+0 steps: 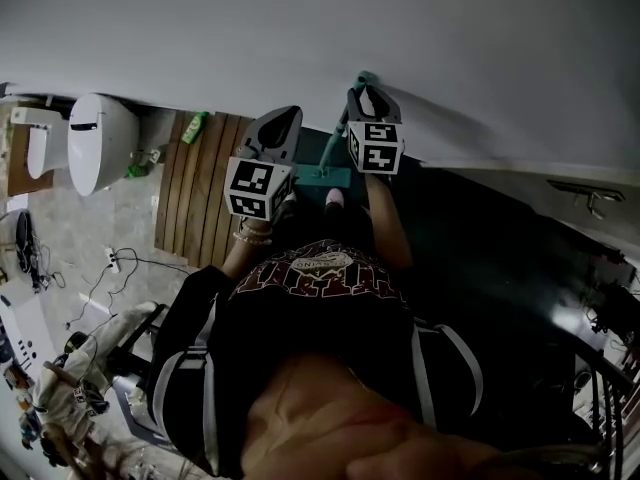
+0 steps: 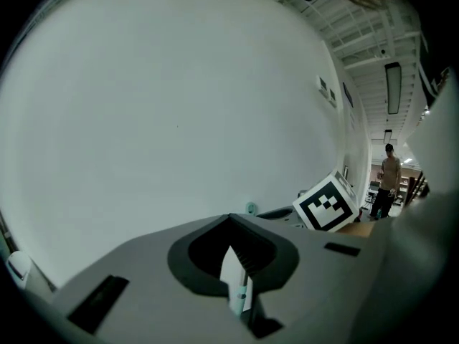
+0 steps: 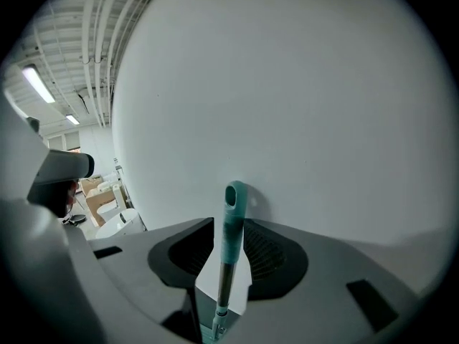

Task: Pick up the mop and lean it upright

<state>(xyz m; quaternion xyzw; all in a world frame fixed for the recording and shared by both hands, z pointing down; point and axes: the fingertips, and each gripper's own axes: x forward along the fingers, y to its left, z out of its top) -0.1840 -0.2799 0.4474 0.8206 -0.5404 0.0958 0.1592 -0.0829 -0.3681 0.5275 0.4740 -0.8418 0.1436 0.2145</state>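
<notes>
At the far left a white toilet (image 1: 100,143) is standing on the pale floor, and a wooden slatted board (image 1: 195,193) is lying beside it, its far edge meeting the foot of the white wall (image 1: 300,28).

Just off the board's right edge the left gripper (image 1: 284,118) is pointing at the wall. Its jaws are standing a narrow way apart and are pinching nothing. Its own view is showing only a sliver of the mop's shaft through the gap, farther on.

The mop (image 1: 333,145) is leaning nearly upright. Its flat head (image 1: 325,176) is resting on the dark floor (image 1: 480,238) near the foot of the wall, and its teal end cap (image 3: 234,196) is touching the wall or sitting just off it.

The right gripper (image 1: 368,96) is sitting round the upper handle. Its jaws are spread, with the teal sleeve standing between them and the pads not pressing on it.

The mop is looking light, long and stiff. The bare metal shaft is probably going to be slippery, and the head may be swivelling at its joint, so the foot could be skating outward. The teal sleeve near the top is looking like the surest place to grip, with a second hold lower on the shaft to steady it.
</notes>
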